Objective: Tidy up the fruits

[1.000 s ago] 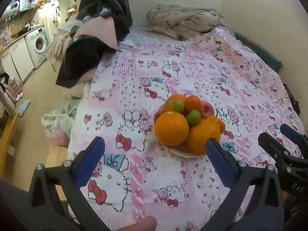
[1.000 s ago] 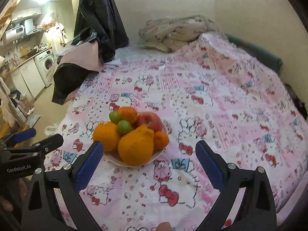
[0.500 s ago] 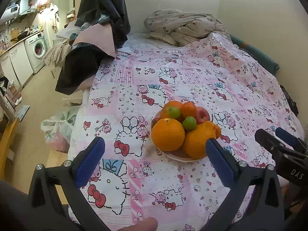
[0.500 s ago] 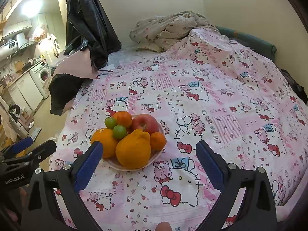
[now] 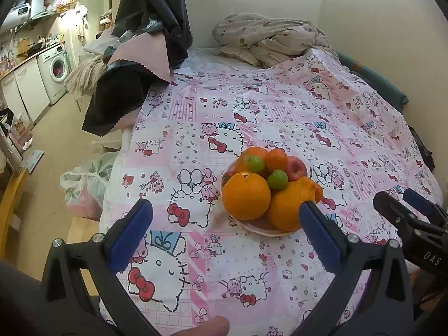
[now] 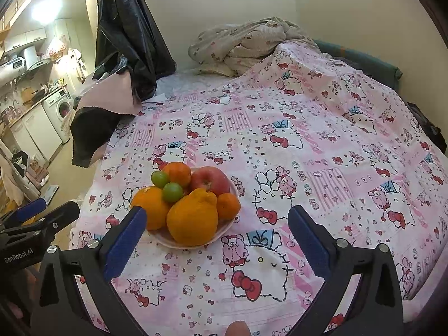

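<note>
A pale plate [image 5: 261, 229] [image 6: 182, 243] sits on the pink patterned bedspread [image 5: 280, 117] [image 6: 322, 145], piled with fruit. A big round orange [image 5: 246, 196] [image 6: 148, 204] and a knobbly orange citrus [image 5: 288, 207] [image 6: 193, 217] lie at the front. Two small green fruits [image 5: 277, 178] [image 6: 172, 191], a red apple [image 5: 296, 166] [image 6: 210, 179] and small tangerines [image 5: 275, 159] [image 6: 228, 205] lie behind. My left gripper [image 5: 224, 224] is open and empty, just short of the plate. My right gripper [image 6: 217, 229] is open and empty, its left finger beside the plate.
Crumpled bedding [image 5: 268, 39] [image 6: 246, 44] lies at the far end by the wall. Dark and pink fabric [image 5: 131, 78] [image 6: 112, 103] hangs over the bed's left edge. Plastic bags [image 5: 84, 187] sit on the floor at left. A washing machine [image 5: 56, 70] stands beyond.
Both grippers have drawn back and risen a little, so the plate looks smaller and farther in both views. The fruit has not moved. Both stay open.
</note>
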The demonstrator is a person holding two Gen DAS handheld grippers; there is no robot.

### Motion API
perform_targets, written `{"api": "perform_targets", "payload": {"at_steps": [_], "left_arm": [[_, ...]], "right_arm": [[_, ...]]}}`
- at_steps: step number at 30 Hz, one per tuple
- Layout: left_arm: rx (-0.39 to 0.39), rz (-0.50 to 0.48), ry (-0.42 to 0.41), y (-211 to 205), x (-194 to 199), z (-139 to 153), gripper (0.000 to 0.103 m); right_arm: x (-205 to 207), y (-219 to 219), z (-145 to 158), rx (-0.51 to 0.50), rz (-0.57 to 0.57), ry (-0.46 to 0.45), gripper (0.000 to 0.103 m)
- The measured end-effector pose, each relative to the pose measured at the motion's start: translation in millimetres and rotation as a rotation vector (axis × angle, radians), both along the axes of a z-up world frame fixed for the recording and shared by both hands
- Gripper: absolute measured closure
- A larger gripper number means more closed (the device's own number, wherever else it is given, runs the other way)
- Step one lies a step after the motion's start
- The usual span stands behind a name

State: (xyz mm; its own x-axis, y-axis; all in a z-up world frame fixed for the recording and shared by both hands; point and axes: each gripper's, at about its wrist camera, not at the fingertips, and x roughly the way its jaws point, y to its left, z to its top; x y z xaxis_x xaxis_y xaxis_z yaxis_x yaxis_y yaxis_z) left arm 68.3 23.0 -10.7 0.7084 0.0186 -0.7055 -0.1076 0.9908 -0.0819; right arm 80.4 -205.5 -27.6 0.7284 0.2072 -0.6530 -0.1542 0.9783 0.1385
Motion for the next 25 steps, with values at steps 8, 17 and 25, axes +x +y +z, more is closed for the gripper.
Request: {"api": "perform_targets", "payload": {"at_steps": [8, 17, 25], "left_arm": [[-0.001, 0.008, 0.0, -1.0, -1.4, -1.1, 0.0], [-0.003, 0.011, -0.001, -3.2, -1.5, -0.1, 0.0], [0.0, 0.007, -0.001, -5.7, -2.4, 0.4, 0.0]], "right_arm": [[-0.3, -0.2, 1.3, -0.004, 0.0, -0.013, 0.0], [0.0, -0.1, 0.6, -0.009, 0.0, -0.009, 0.0], [0.8, 1.7, 0.8, -0.011, 0.016, -0.01, 0.0]]}}
